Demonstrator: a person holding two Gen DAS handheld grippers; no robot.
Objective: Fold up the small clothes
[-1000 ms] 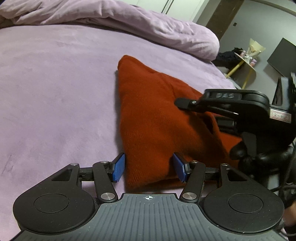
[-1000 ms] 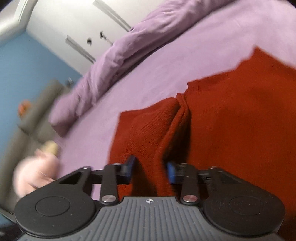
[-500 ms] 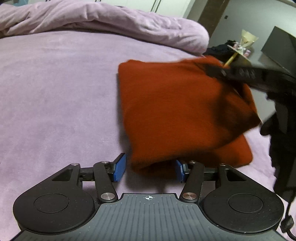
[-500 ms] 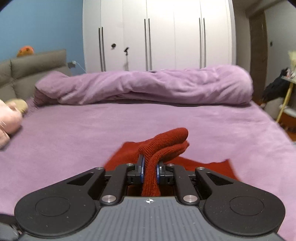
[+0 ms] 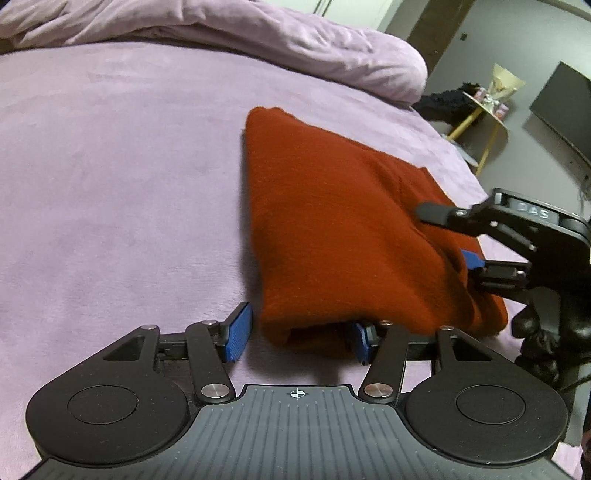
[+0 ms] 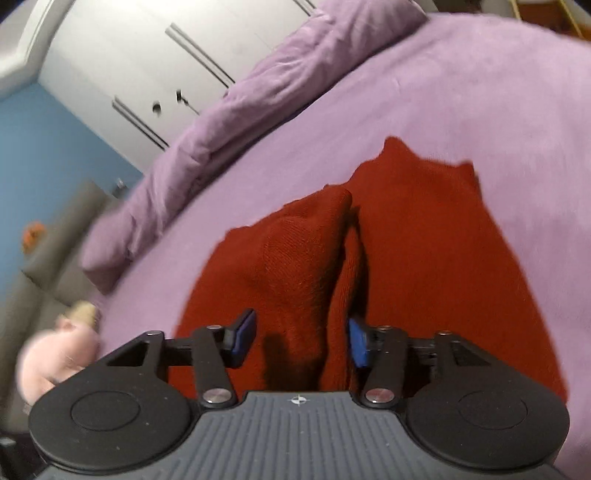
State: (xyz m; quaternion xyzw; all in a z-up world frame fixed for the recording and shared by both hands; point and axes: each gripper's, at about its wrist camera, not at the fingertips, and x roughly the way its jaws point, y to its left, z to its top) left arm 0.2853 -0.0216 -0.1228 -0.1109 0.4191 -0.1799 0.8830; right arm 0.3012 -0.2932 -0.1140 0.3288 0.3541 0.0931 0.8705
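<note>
A rust-red knit garment lies folded on the purple bed. My left gripper is open, its blue pads either side of the garment's near folded edge. My right gripper shows at the garment's right side in the left wrist view, its jaws apart over the cloth. In the right wrist view the right gripper is open above the garment, with a raised ridge of cloth between the pads.
A rumpled purple duvet lies along the bed's far side. A small yellow-legged side table and a dark screen stand past the bed's right edge. White wardrobes, a grey headboard and a pink plush toy are in the right wrist view.
The right gripper lifted a fold of the garment while shut on it, carried it over, came down tilted and opened, letting the cloth go. The left gripper stayed open in place.
</note>
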